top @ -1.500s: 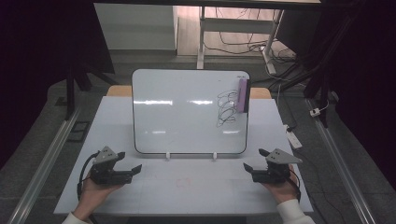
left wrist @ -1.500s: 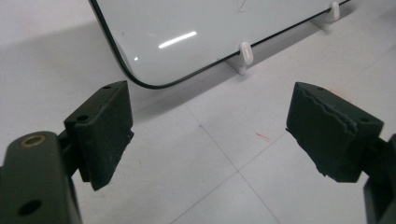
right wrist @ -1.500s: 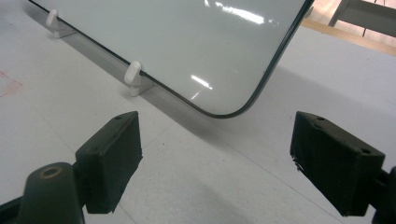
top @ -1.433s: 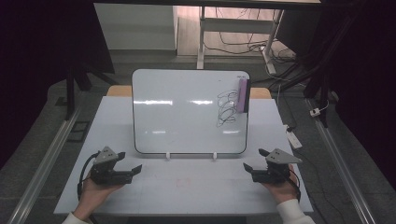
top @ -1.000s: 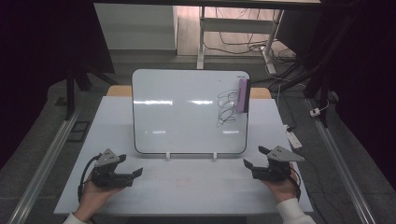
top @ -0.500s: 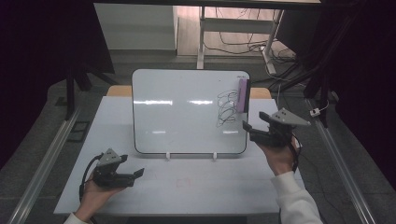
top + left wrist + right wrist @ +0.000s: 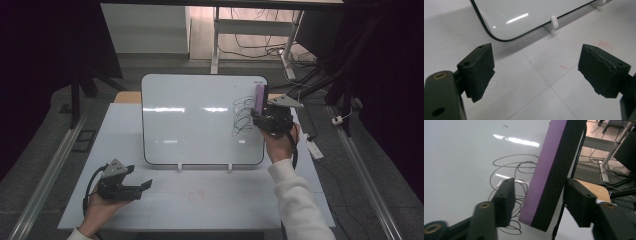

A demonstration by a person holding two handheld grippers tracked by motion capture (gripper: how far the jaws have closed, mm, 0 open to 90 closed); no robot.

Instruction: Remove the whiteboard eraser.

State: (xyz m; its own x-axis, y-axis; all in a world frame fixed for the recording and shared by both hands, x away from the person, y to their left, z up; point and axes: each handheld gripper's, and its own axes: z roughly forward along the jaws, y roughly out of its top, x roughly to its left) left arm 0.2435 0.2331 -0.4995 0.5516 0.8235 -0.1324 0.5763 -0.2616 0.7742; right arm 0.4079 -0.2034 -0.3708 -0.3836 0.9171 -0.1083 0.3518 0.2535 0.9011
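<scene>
Near the front left corner of the white tabletop (image 7: 210,200), the left gripper (image 7: 141,186) rests in the person's hand with its black, rough-faced jaws spread wide over bare laminate, with open room around it up to the whiteboard's (image 7: 195,120) rounded, black-rimmed lower corner and its small white plastic feet (image 7: 553,23). Farther back, the glossy whiteboard stands tilted across the middle of the tabletop, a black scribble (image 7: 516,182) looping near its right edge. At that edge the right gripper (image 7: 260,118), its jaws just having been closing, brackets the block-shaped eraser (image 7: 555,172), purple-faced with dark, grainy foam behind; a narrow gap shows beside each pad.
</scene>
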